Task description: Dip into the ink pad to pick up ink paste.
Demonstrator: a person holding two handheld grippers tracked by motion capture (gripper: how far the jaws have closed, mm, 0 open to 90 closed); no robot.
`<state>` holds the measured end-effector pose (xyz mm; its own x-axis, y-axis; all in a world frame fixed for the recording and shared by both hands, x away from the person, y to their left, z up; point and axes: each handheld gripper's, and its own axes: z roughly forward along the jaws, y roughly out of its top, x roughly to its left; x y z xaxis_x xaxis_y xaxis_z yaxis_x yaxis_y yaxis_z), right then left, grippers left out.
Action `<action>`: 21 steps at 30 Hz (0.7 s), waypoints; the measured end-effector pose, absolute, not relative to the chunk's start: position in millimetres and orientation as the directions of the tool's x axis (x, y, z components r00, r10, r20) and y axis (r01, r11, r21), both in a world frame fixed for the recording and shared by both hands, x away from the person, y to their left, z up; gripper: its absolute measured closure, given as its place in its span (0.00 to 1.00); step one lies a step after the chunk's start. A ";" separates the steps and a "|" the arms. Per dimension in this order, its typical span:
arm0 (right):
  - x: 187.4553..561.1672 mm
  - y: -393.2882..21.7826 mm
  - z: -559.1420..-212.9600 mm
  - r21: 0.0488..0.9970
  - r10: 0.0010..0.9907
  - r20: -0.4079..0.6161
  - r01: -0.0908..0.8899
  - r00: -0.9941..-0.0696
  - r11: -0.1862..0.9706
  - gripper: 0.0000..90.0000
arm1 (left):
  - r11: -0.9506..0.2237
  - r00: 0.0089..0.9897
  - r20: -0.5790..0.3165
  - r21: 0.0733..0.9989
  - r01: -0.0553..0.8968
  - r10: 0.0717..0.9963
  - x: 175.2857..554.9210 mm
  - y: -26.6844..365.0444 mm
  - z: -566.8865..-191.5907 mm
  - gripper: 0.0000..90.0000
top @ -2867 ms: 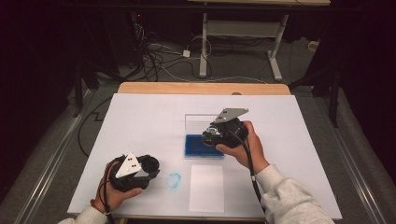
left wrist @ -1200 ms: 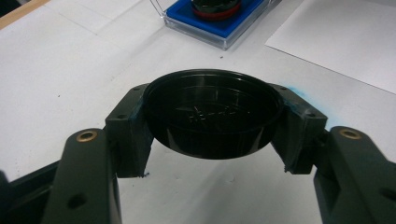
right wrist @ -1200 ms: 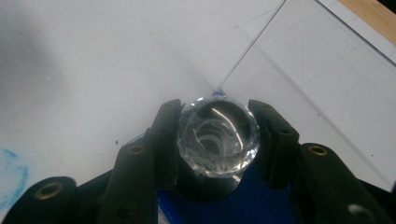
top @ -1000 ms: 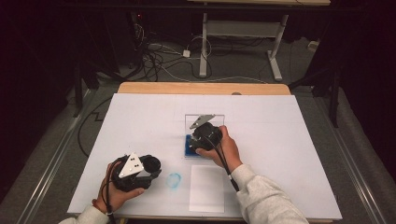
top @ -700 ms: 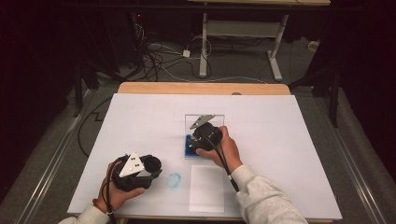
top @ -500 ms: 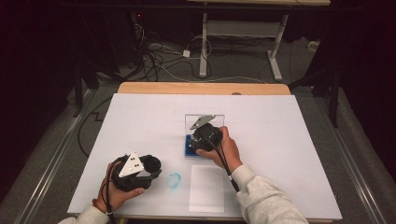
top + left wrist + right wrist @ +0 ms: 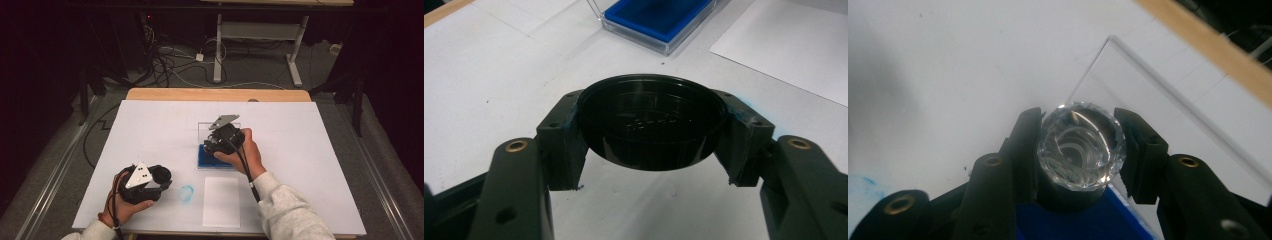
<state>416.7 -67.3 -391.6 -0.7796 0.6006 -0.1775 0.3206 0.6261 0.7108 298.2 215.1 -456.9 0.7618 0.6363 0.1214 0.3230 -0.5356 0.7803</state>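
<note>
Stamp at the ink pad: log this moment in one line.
left gripper: shut on black lid | right gripper: shut on stamp | over blue ink pad

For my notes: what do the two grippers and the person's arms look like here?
Both grippers, the left gripper and the right gripper, are black, each topped by a grey three-cornered plate and trailing a black cable. In the gripper views the jaws are matte black with brass-coloured rivets; the left pads carry blue smears. The sleeves are light grey.

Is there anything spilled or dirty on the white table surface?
Yes. A faint blue ink smear marks the white sheet between the left gripper and the small paper. Blue traces also stain that gripper's pads, which grip a black cap.
</note>
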 end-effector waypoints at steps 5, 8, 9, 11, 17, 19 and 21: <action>409.4 -72.0 -366.4 0.705 0.577 -0.220 0.281 -0.787 0.652 0.63 | -0.537 0.764 0.120 0.779 0.324 0.634 297.8 215.4 -456.5 0.41; 407.7 -75.6 -362.6 0.719 0.607 -0.203 0.304 -0.769 0.625 0.63 | -0.539 0.766 0.124 0.779 0.319 0.631 297.2 215.3 -456.0 0.41; 407.9 -77.3 -363.2 0.727 0.607 -0.178 0.312 -0.774 0.612 0.63 | -0.540 0.766 0.124 0.779 0.319 0.630 297.1 215.2 -455.8 0.41; 408.1 -78.6 -366.6 0.723 0.607 -0.180 0.314 -0.774 0.615 0.63 | -0.541 0.766 0.126 0.779 0.317 0.630 296.9 215.0 -455.6 0.41; 406.5 -81.5 -386.8 0.699 0.588 -0.197 0.308 -0.785 0.646 0.63 | -0.546 0.766 0.130 0.776 0.317 0.630 297.3 215.5 -456.0 0.41; 409.0 -83.4 -395.8 0.687 0.587 -0.191 0.320 -0.787 0.652 0.63 | -0.547 0.765 0.131 0.775 0.318 0.630 297.1 215.6 -456.2 0.41; 410.8 -86.2 -404.3 0.686 0.602 -0.175 0.343 -0.779 0.642 0.63 | -0.546 0.766 0.130 0.776 0.317 0.630 297.1 215.6 -456.1 0.41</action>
<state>410.8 -86.2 -404.3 -0.7789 0.6022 -0.1752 0.3425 0.6424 0.6856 297.1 215.6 -456.1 0.7660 0.6295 0.1300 0.3169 -0.5458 0.7757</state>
